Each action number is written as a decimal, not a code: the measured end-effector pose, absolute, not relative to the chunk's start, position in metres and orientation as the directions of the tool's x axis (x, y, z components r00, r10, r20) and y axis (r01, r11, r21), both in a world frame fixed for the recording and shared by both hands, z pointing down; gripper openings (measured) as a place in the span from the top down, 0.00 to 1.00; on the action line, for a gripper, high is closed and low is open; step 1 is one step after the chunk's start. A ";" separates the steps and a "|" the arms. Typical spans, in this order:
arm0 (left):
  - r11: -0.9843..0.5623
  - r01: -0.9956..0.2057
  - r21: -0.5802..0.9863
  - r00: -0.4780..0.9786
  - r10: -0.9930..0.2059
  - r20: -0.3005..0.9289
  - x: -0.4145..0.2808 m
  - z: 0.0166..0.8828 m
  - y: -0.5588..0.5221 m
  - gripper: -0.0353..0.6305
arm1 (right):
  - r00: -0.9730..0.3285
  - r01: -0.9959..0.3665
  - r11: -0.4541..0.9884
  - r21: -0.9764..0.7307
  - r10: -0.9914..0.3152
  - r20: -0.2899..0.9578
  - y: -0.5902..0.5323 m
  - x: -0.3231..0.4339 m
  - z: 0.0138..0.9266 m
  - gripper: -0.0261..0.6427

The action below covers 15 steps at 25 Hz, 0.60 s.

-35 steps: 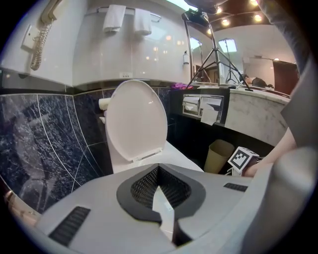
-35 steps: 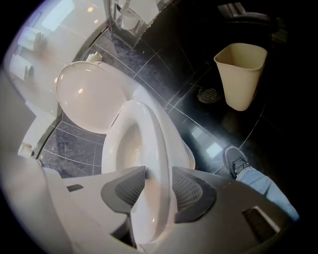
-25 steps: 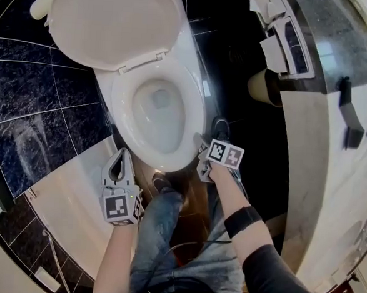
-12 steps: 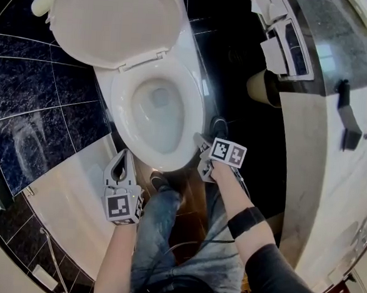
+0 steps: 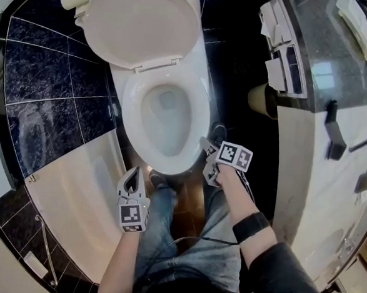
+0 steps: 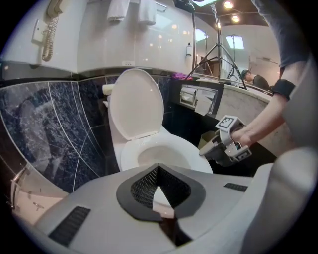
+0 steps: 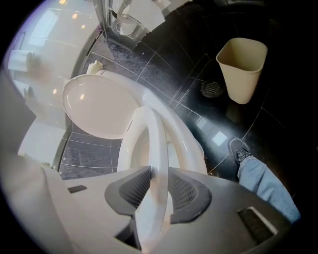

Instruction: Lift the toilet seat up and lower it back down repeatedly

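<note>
lifting phase starting: right gripper (image 7: 154,191) jaws have just been closing and now clamp the front rim of the toilet seat (image 7: 151,144). in the right gripper view the seat runs up mid frame, its front edge parted from the bowl (image 7: 185,140), so it has left the rim since a second ago. lid (image 5: 145,21) up, top of head view. left gripper (image 5: 131,172) clenched on nothing, lower left, well apart from the toilet. judgement: early in an up stroke, seat barely raised.
</note>
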<state>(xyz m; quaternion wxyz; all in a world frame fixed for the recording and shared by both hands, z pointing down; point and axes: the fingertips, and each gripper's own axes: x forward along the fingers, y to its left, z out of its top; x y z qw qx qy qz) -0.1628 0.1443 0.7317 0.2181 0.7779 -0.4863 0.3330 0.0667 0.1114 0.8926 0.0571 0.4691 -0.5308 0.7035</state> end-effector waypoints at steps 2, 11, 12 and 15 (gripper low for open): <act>-0.432 -0.901 0.032 0.297 -0.563 0.771 -0.170 0.741 0.175 0.95 | -0.561 -0.575 -0.433 -0.694 -0.408 0.720 0.109 0.067 0.878 0.78; -0.381 -0.911 0.157 0.322 -0.420 0.849 -0.147 0.793 0.219 0.95 | -0.597 -0.614 -0.345 -0.710 -0.385 0.704 0.085 0.066 0.813 0.78; -0.382 -0.908 0.171 0.335 -0.419 0.844 -0.139 0.794 0.215 0.95 | -0.602 -0.615 -0.336 -0.713 -0.385 0.700 0.083 0.066 0.807 0.78; -0.366 -0.912 0.183 0.347 -0.456 0.820 -0.124 0.788 0.191 0.95 | -0.618 -0.610 -0.315 -0.727 -0.386 0.685 0.073 0.062 0.793 0.78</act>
